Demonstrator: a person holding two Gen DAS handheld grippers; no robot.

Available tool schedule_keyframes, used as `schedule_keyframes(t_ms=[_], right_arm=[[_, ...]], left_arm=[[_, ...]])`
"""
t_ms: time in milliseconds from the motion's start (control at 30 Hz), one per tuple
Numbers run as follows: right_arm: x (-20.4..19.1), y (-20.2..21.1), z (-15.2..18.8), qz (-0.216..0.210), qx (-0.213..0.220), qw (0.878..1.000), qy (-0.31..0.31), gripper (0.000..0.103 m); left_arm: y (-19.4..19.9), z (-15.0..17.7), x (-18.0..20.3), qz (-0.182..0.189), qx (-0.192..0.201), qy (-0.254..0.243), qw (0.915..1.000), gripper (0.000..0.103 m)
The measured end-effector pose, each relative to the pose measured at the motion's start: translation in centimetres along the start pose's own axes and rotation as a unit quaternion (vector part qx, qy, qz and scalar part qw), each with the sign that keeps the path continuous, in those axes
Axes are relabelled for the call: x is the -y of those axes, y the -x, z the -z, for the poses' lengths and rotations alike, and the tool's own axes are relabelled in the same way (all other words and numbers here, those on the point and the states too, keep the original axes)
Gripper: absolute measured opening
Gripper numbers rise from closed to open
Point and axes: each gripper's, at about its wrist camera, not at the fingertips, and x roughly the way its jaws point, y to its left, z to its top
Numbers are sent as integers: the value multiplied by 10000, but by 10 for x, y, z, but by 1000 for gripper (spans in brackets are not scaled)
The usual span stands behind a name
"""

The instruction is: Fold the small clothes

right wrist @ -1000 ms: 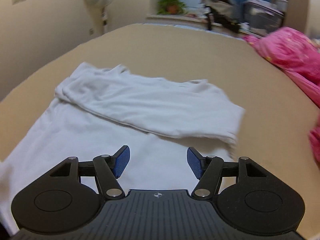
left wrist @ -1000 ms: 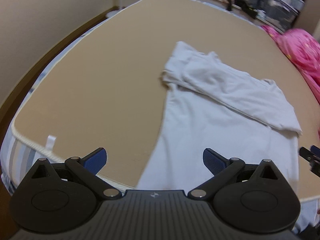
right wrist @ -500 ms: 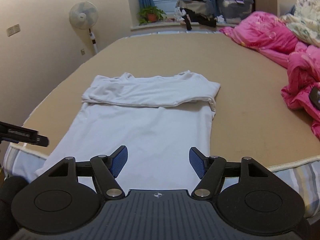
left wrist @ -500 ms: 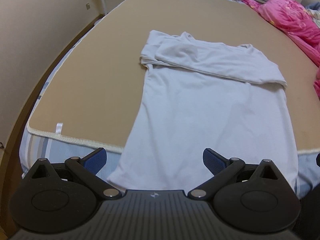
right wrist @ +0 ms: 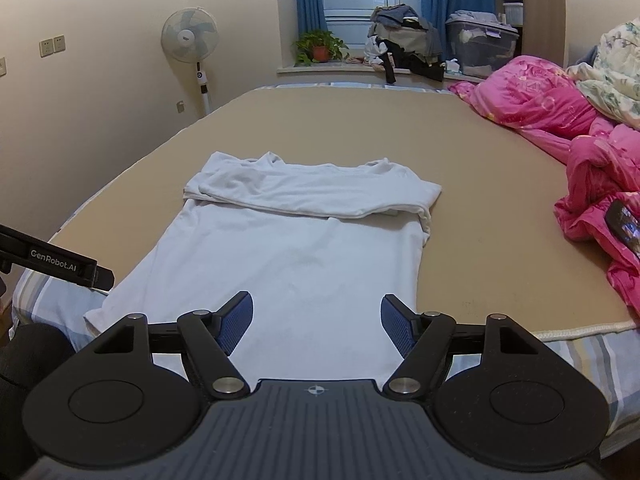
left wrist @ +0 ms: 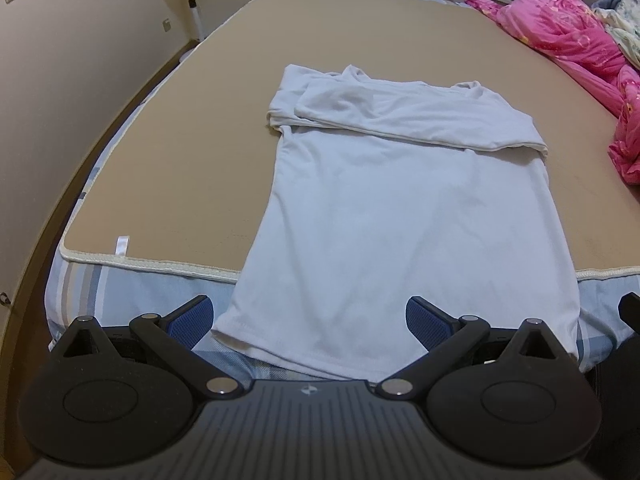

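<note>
Both tongs hang released and empty: your left gripper (left wrist: 307, 316) has its blue pads spread wide over the near hem, and your right gripper (right wrist: 317, 322) stands just as open above the lower body of the white T-shirt (left wrist: 404, 216). Neither touches the cloth. That shirt lies flat on the tan mattress cover (left wrist: 192, 152), collar end away from you, its top part with the sleeves already turned down into a band (right wrist: 316, 192) across the chest, while the hem (left wrist: 280, 354) droops over the bed's near edge onto the striped sheet (left wrist: 80, 284). You appear to be backed off and squared to the hem, likely so each tong can take one bottom corner for the next fold upward; the overhang gives the pads an edge to slip under. A pink quilt (right wrist: 560, 120) sits well to the right, clear of the work. Readable writing: "GenRobot.AI" on the left gripper's dark side bar, seen from the right wrist.
</note>
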Motion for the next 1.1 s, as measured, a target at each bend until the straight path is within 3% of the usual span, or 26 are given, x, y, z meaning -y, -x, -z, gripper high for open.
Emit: schedule_keyframes(t_ms=[1100], right_arm=[[10,-13,8,-29,-119,9994,-326,73]], left_arm=[[-12,-9,-4,-189,-124,-8,9997,103]])
